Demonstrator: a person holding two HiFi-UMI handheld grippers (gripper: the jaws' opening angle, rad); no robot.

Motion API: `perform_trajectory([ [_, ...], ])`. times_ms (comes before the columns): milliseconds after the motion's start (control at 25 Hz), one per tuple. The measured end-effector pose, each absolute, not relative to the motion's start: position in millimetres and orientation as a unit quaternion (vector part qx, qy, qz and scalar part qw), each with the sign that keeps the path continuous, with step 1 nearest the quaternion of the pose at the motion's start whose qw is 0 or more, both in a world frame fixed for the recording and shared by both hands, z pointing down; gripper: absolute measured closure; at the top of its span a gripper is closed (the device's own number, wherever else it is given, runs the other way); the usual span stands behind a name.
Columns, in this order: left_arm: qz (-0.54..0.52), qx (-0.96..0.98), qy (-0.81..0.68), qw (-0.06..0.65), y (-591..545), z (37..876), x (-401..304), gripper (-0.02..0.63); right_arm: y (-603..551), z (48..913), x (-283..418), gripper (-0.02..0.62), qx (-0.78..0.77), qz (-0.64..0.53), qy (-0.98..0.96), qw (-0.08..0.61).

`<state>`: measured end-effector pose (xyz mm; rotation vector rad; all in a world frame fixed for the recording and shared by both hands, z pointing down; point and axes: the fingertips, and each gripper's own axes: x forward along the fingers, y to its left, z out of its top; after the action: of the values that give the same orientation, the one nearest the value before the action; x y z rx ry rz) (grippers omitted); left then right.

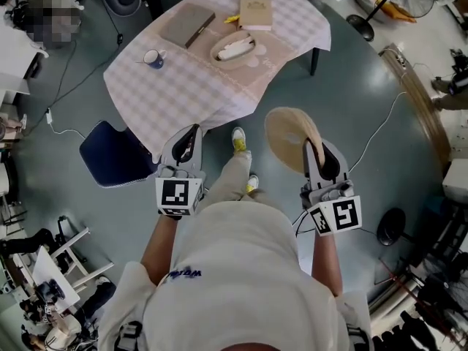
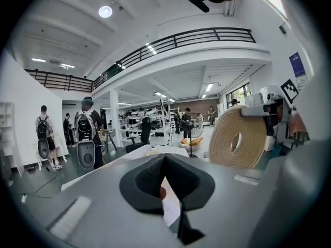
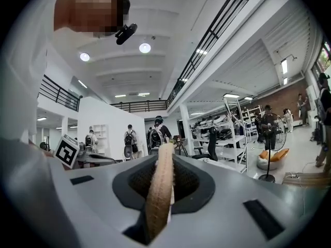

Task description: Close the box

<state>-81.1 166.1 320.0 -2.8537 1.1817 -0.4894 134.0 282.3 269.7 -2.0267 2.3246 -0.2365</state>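
Head view: oval box (image 1: 232, 50) sits open mid-table, well apart from both grippers.
Something white lies in it, too small to ID. 1 round woven lid (image 1: 287, 134) is clamped edge-on in the right gripper (image 1: 311, 152), its lower rim hidden behind the jaws; the right gripper view shows only its edge. Left gripper (image 1: 190, 136): jaws together, nothing betw. them. On the checked table (image 1: 168, 93), near the box: 1 blue mug (image 1: 153, 58), 1 grey notebook (image 1: 188, 25), 1 tan book (image 1: 256, 12). Table's far corner is cut off at top.
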Motion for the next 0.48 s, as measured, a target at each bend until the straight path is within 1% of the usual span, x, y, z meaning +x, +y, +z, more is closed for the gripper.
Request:
perform_trajectory([
  [320, -0.150, -0.913, 0.380, -0.021, 127, 337, -62, 0.604, 230, 272, 144, 0.538, -0.639, -0.080, 0.765, 0.023],
  [480, -0.155, -0.913, 0.377, -0.023, 104, 343, -54, 0.604, 197, 270, 149, 0.538, -0.632, -0.085, 0.770, 0.024],
])
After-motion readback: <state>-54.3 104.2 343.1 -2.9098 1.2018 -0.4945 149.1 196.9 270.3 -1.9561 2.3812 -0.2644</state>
